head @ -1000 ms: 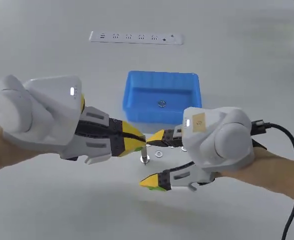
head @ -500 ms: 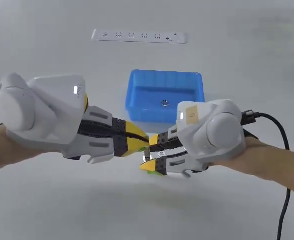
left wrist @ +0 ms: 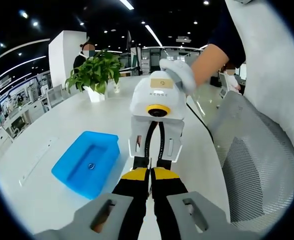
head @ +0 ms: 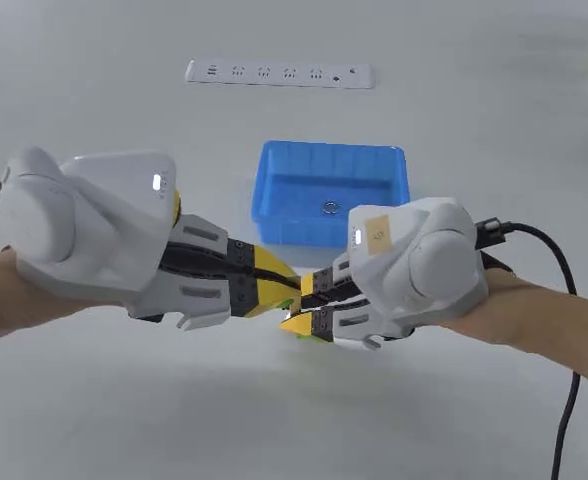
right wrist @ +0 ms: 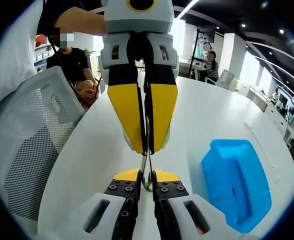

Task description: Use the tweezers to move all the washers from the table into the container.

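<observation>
We hold the left gripper [left wrist: 150, 174] and the right gripper [right wrist: 147, 176] tip to tip over the white surface [head: 124, 400], their fingers meeting almost head-on. In the right gripper view, the left gripper's yellow fingers are clenched on the tweezers [right wrist: 146, 162], which run as a thin metal strip straight out from between those fingers. The free end of the tweezers sits in the narrow gap between the right gripper's own fingers, which are drawn close together and pinch it from both sides. So both pairs of fingers grasp the one tool, each at its own end.

In the head view, the blue container [head: 359, 195] lies on the surface just beyond the meeting fingers, apart from them. One washer [head: 328, 208] rests on its floor near the middle. From the left gripper's fingers the container is ahead and off to the left. From the right gripper's fingers it is ahead and to the right. Well beyond the container, farther from the fingers, a white power strip [head: 279, 73] lies flat on the surface.
</observation>
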A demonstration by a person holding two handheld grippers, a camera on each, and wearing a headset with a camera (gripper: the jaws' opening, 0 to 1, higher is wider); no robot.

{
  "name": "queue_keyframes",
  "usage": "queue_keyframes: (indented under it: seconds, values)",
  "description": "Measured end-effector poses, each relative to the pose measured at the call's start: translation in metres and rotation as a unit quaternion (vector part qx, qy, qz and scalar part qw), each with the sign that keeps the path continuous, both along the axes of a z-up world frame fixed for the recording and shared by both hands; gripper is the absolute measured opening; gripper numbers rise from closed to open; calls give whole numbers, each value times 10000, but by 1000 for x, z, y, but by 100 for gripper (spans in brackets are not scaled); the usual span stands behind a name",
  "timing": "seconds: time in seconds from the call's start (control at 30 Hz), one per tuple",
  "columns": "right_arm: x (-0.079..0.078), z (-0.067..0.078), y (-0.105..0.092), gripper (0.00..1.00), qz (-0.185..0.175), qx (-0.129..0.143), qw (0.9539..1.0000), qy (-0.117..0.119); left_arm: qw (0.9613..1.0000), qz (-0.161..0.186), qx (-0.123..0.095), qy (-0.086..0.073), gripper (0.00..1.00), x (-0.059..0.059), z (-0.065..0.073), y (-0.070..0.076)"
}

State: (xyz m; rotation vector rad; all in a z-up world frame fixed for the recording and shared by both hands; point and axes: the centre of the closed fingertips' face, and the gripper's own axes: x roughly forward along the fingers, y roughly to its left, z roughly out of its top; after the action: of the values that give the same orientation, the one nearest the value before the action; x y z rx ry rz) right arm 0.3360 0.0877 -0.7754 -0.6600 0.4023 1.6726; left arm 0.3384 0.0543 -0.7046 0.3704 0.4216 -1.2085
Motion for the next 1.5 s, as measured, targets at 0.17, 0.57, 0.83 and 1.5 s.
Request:
queue_keyframes:
  seconds: [0.17, 0.57, 0.83, 1.5]
  values:
    - [1, 0, 0, 9, -48, 41, 10000, 14, 9998, -126, 137, -62, 5, -1, 0, -2]
    - [2, 0, 1, 9, -150, 27, 9999, -12, 9998, 29, 201, 69, 7, 3, -1, 1]
    - [2, 1, 0, 9, -168, 46, 9998, -23, 9997, 22, 247, 76, 7, 2, -1, 1]
    - [8, 10, -6, 9, -283, 175, 9994, 97, 9992, 242, 285, 172, 21, -4, 5, 11]
